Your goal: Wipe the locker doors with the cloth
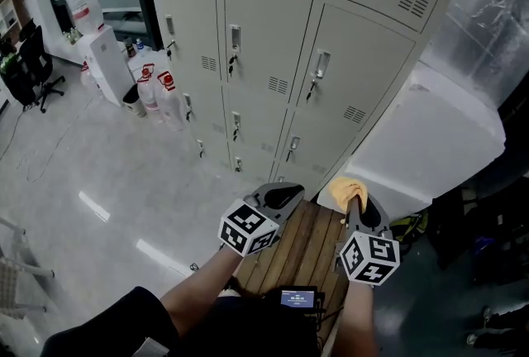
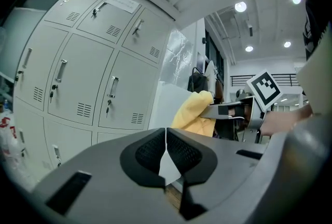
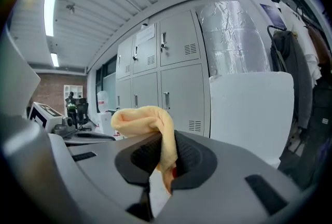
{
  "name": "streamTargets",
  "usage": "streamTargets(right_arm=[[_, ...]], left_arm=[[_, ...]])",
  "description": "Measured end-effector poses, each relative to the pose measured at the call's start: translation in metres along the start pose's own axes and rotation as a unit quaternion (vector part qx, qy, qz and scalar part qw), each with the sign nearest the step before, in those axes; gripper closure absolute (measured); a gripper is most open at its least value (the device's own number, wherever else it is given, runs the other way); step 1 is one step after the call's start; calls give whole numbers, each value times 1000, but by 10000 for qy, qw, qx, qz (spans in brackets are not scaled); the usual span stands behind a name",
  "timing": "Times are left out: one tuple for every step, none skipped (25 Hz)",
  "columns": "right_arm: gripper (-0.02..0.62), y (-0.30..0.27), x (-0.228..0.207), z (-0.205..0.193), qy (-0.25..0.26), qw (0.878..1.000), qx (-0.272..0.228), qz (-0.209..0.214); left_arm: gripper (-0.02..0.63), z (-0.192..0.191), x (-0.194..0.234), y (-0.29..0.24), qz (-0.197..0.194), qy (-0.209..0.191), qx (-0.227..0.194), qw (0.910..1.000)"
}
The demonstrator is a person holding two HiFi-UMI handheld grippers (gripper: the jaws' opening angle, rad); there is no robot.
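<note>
Two grippers hang over wooden slats (image 1: pixel 307 246). The left gripper (image 1: pixel 285 195) has its jaws together, with nothing between them. The right gripper (image 1: pixel 357 203) has its jaws clamped on a bunched yellow cloth (image 1: pixel 342 192). The grey lockers (image 1: pixel 264 41) stand beyond, clear of the cloth.

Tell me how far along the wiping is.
Done: the cloth is pinched in the right tongs. In hand: it is held short of the locker doors; the left tongs are shut, empty. Left: all the wiping, as far as shows.
</note>
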State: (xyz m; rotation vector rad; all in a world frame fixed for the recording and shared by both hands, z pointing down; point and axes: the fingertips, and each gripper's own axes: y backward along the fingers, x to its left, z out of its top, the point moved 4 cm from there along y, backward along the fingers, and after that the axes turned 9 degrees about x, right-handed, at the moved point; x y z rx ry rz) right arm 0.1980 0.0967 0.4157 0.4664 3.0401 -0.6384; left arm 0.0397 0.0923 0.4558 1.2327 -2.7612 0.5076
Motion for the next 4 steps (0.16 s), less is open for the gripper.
streamTargets(right_arm=[[532,2,0,1,4,10000,0,-10],[532,5,1,1,6,10000,3,-17],[532,7,2,2,8,10000,9,-22],[532,10,3,2,9,10000,15,-26]], left_arm=[[581,1,-2,0,-11,-37,9,10000],[581,2,-5,1,-24,-71,20,10000],[581,3,-8,2,-36,-101,32,9999],[581,4,-11,3,-47,-131,44,9999]])
